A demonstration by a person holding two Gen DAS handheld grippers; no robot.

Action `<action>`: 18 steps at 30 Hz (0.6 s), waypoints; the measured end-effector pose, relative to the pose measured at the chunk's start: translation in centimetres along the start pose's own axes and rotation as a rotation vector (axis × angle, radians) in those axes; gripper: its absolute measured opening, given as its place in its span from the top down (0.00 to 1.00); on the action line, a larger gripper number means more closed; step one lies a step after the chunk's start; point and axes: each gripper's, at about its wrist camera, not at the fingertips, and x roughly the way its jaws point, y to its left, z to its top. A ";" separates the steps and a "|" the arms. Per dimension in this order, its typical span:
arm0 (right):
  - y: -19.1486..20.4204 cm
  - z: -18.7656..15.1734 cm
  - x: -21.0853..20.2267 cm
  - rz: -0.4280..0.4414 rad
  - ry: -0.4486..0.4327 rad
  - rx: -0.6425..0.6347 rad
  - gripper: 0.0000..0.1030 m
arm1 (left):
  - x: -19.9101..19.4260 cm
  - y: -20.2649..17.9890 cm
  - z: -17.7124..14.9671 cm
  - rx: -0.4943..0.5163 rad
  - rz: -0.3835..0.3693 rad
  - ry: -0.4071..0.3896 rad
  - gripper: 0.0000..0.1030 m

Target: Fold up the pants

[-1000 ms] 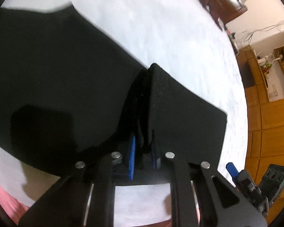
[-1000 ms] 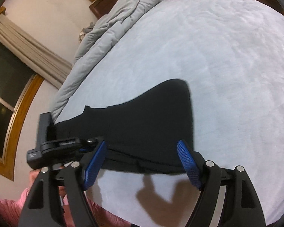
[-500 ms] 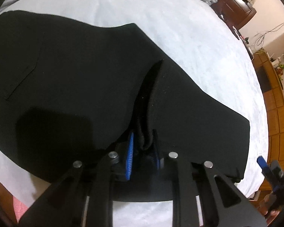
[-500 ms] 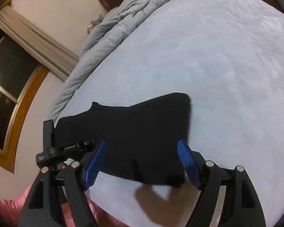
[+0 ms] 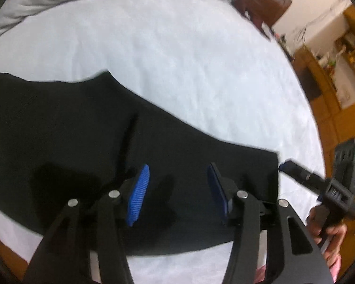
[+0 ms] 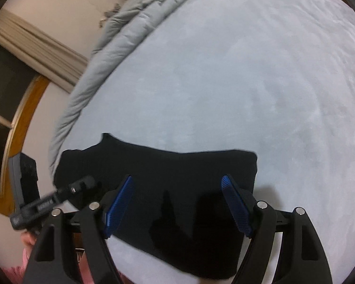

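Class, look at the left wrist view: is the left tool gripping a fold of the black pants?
No. The left tool stands open above the black pants, which lie flat on the bed, with nothing pinched between its blue pads.

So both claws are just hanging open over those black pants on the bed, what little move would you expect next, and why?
Probably lower the right gripper onto the near edge of the black pants for another fold. The left gripper has just been opening and nothing sits between its pads; the right stands open and empty. The pants lie flat on the pale bedspread, seemingly only partly folded.
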 end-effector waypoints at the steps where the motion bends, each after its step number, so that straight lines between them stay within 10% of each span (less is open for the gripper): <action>1: -0.5 0.1 0.8 -0.008 0.017 0.014 0.26 | 0.9 0.5 -0.1 -0.003 0.013 0.030 0.50; 15: -0.2 -4.8 -4.3 0.156 -0.012 0.040 0.25 | -1.0 0.5 -1.7 0.060 0.031 -0.008 0.42; 18: -0.6 -6.8 -3.9 0.083 0.022 0.038 0.25 | -0.3 1.4 -3.0 0.095 0.035 0.030 0.40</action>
